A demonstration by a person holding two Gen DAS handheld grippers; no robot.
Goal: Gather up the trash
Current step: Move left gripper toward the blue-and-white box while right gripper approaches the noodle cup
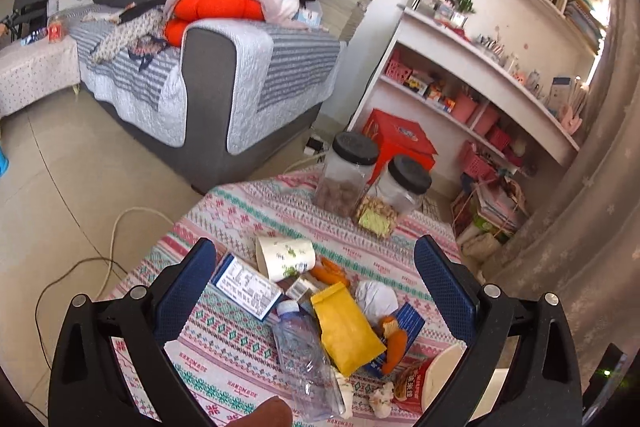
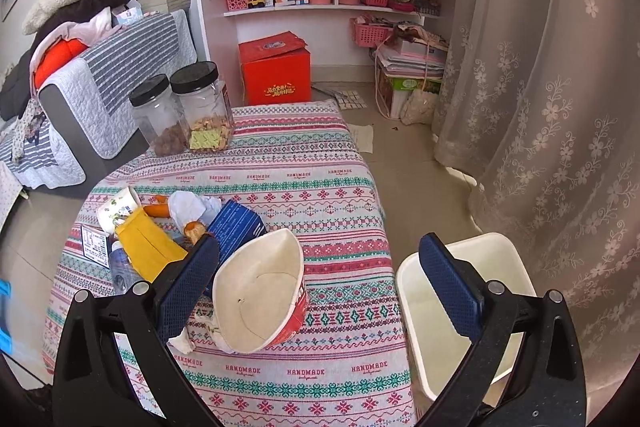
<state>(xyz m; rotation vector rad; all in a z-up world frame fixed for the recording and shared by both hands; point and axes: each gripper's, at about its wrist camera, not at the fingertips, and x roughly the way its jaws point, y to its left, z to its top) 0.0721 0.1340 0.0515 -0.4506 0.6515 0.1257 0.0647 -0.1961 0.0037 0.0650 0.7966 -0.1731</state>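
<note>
Both hand-held grippers are hovering over a table covered with a patterned pink, teal and white woven cloth (image 2: 320, 163), and both are standing released with their blue-padded jaws spread wide, grasping nothing. The left gripper (image 1: 316, 259) is framing the litter pile: a crushed clear plastic bottle (image 1: 304, 359), a flat yellow paper pouch (image 1: 344, 331), a tipped white paper cup with a green print (image 1: 286, 257), a blue printed carton (image 1: 246, 285) and a crumpled white tissue (image 1: 376, 297) — all lying touching or overlapping one another. The right gripper (image 2: 320, 251) is sitting above a squashed red-and-white paper noodle bowl (image 2: 260, 299) (lying on its side, mouth toward the camera). A white plastic waste bin (image 2: 492, 251) is standing on the floor just beside the table's right edge. Two clear jars with black lids (image 2: 188, 107) are standing together at the far corner.
</note>
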